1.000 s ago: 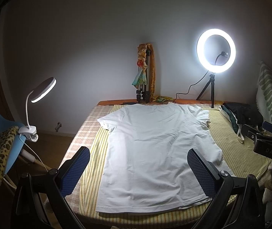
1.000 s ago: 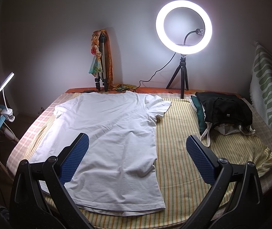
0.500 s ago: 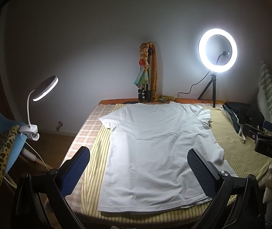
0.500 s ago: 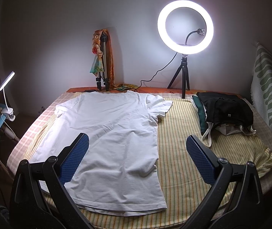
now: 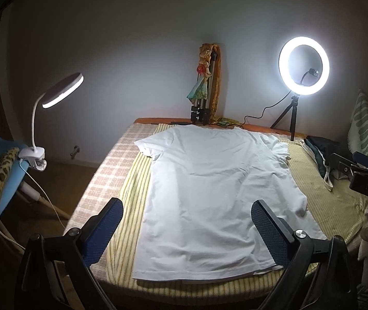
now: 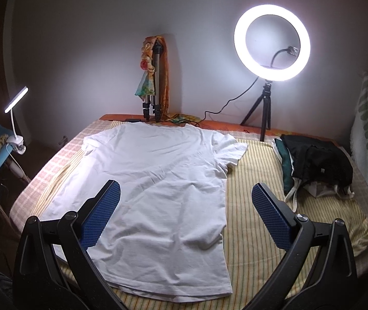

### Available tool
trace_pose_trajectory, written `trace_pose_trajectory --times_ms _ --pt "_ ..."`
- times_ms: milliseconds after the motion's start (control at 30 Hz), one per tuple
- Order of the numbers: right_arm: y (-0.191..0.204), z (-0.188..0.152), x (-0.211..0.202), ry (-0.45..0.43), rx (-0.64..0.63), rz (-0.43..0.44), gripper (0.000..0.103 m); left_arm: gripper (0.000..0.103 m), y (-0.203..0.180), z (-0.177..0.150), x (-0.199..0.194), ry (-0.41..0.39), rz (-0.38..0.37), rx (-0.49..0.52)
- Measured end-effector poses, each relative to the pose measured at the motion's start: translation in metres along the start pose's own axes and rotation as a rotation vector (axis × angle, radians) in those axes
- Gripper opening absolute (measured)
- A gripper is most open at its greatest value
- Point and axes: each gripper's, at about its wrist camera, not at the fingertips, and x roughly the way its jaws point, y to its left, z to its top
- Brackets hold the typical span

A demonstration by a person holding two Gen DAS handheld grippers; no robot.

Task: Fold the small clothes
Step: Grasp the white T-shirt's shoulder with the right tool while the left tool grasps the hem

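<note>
Left wrist view shows the white T-shirt (image 5: pixel 217 193) flat and unfolded on the bed (image 5: pixel 339 201), both grippers' jaws spread wide, empty.

Left gripper (image 5: pixel 186 224) and right gripper (image 6: pixel 185 210), fingers spread wide.

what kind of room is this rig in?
Likely a home bedroom set up for recording: a white T-shirt lies flat on a bed, lit by a ring light on a tripod and a clip-on lamp.
</note>
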Motion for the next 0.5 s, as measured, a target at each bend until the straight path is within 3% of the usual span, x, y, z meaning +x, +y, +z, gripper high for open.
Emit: trace_pose_trajectory --times_ms 233,500 --pt "0.022 0.015 0.023 -0.034 -0.051 0.146 0.103 0.082 0.033 -0.024 0.019 0.086 0.000 -0.073" --pt "0.061 0.063 0.084 0.073 -0.077 0.269 0.103 0.052 0.061 -0.051 0.046 0.210 -0.050 -0.179"
